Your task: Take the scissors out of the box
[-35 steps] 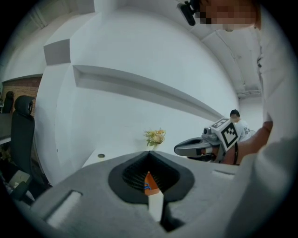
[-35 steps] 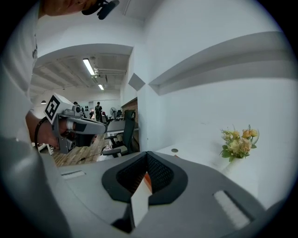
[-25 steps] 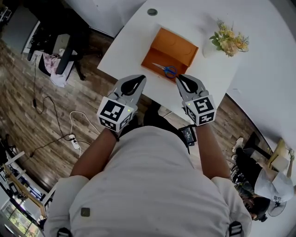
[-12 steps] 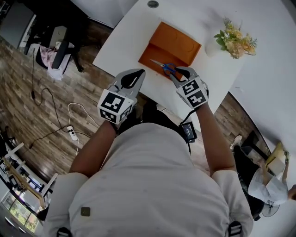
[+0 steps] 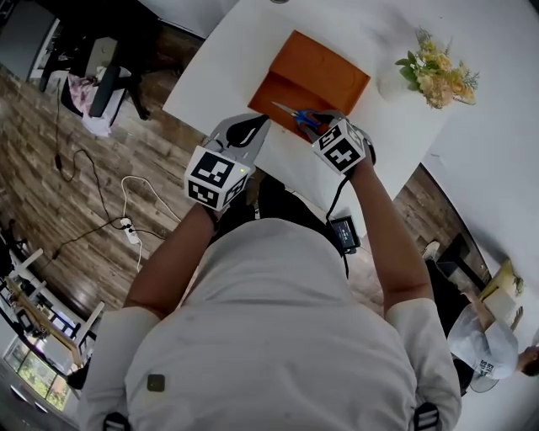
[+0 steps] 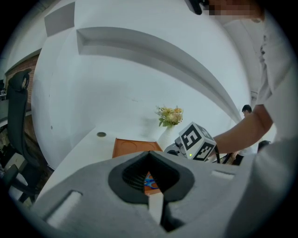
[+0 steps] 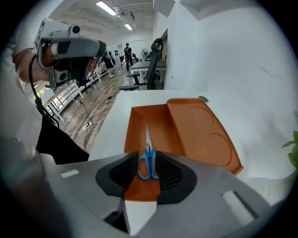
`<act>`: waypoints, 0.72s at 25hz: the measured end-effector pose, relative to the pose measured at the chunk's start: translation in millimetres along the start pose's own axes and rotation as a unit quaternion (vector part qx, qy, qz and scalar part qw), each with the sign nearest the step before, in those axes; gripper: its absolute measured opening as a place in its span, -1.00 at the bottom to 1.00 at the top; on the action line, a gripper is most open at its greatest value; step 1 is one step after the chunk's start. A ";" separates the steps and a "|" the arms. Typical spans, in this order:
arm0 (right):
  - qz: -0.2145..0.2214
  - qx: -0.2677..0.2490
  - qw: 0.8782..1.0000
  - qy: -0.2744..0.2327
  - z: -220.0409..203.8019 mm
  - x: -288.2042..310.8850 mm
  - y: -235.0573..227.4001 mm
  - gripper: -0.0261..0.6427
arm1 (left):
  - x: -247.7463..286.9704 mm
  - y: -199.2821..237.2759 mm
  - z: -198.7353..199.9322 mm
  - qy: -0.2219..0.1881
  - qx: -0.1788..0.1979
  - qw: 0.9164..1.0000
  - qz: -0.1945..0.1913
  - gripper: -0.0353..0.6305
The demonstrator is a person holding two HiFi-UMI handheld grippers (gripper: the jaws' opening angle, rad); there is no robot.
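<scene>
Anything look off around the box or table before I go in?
Nothing stands out. The scissors lie flat inside the open orange box, its lid folded back, and the flowers stand upright on the table.

You're standing in an open-plan office: white table [image 5: 215, 80], office chair [image 7: 155, 58], desks [image 7: 142, 66] under strip lights [image 7: 104, 6], cables [image 5: 125, 200] across wood floor [image 5: 50, 168].

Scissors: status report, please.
Left gripper shut, empty. Right gripper jaws just opened, scissors handles between them, not yet gripped. They lie in the open orange box. Nothing in the way.
</scene>
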State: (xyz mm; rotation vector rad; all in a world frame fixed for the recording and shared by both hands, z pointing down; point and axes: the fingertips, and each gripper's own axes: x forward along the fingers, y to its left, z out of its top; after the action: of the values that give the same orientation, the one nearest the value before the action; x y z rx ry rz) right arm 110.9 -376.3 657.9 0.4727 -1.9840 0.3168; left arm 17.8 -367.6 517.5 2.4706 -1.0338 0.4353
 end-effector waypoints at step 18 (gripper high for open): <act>0.038 -0.044 0.993 0.100 -28.8 56.1 -2.5 -0.54 | 40.9 12.1 -20.3 0.038 -0.012 0.999 -0.013 -0.88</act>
State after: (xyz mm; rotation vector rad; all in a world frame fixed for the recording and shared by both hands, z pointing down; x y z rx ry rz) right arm 112.8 -377.0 720.9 0.2987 -1.8146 0.3101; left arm 34.2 -389.6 556.0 2.4235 -0.9700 0.5002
